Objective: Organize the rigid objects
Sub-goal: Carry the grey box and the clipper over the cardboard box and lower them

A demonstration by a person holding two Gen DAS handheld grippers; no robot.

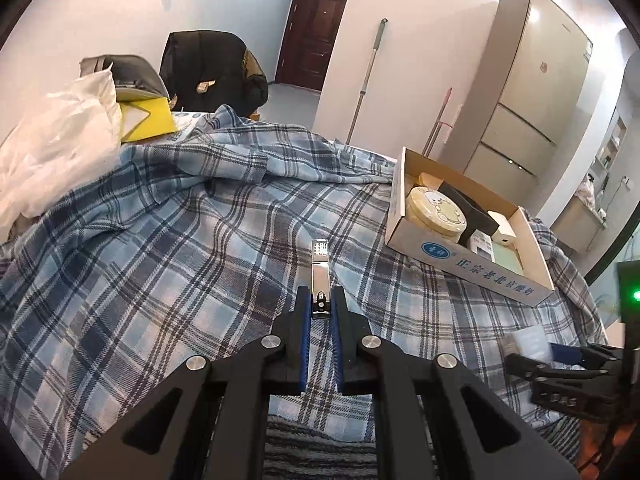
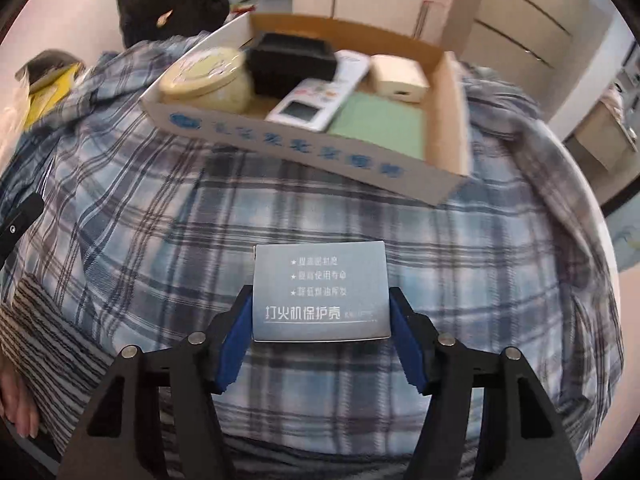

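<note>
Nearest, the left gripper (image 1: 320, 304) has its jaws clenched on a shiny metal nail clipper (image 1: 320, 276), which sticks out forward past the blue pads (image 1: 306, 312) above the plaid blanket (image 1: 168, 248). Likewise, the right gripper (image 2: 321, 312) has its jaws closed on the two side edges of a flat grey metal case (image 2: 320, 290) printed with white Chinese text, held face up over the same blanket. In the left wrist view the right gripper appears at the near right edge. Farther off and to the right, an open cardboard box (image 1: 470, 266) rests on the blanket; it holds a round cream tin (image 2: 208, 76) at its left end, a black box (image 2: 290, 62) beside that, a white remote control (image 2: 320, 100), a green flat item (image 2: 380, 124) and a small cream box (image 2: 398, 74). Far left lie a white plastic bag (image 1: 56, 148) and a yellow envelope (image 1: 148, 118). Beyond stand a dark chair (image 1: 212, 70), a mop handle (image 1: 366, 80), a fridge (image 1: 528, 88) and a brown door (image 1: 312, 32).
</note>
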